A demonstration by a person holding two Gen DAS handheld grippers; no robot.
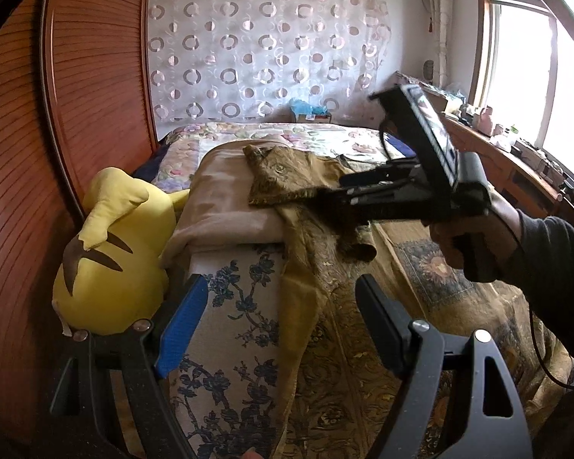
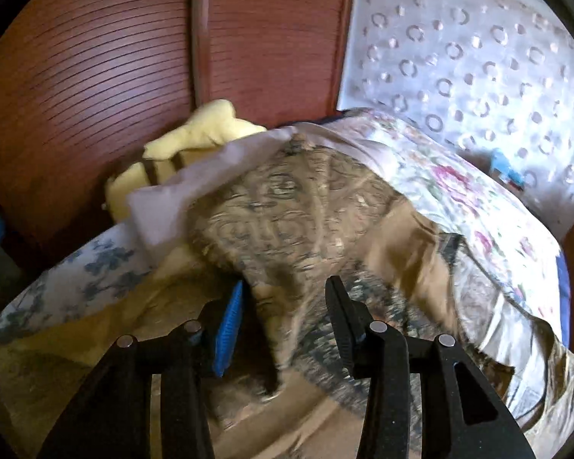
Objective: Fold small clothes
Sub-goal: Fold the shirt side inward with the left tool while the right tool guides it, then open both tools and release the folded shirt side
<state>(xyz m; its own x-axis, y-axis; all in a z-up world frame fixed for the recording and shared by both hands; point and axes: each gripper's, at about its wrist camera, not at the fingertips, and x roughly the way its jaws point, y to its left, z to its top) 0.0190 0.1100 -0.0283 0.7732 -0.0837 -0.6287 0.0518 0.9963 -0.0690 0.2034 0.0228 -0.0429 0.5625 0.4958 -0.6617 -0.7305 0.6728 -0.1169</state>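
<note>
A small olive-gold patterned garment lies on a beige folded blanket on the bed. In the left wrist view my right gripper reaches in from the right over the garment's near edge. In the right wrist view the garment is blurred and hangs between the parted fingers of my right gripper; a hanging fold sits between them without being clamped. My left gripper is open and empty, low over the bed edge, with the blue pad on its left finger.
A yellow plush toy lies left against the wooden wardrobe. A blue-flowered cushion and gold patterned bedspread are below. A floral quilt lies behind, a cluttered wooden desk under the window at right.
</note>
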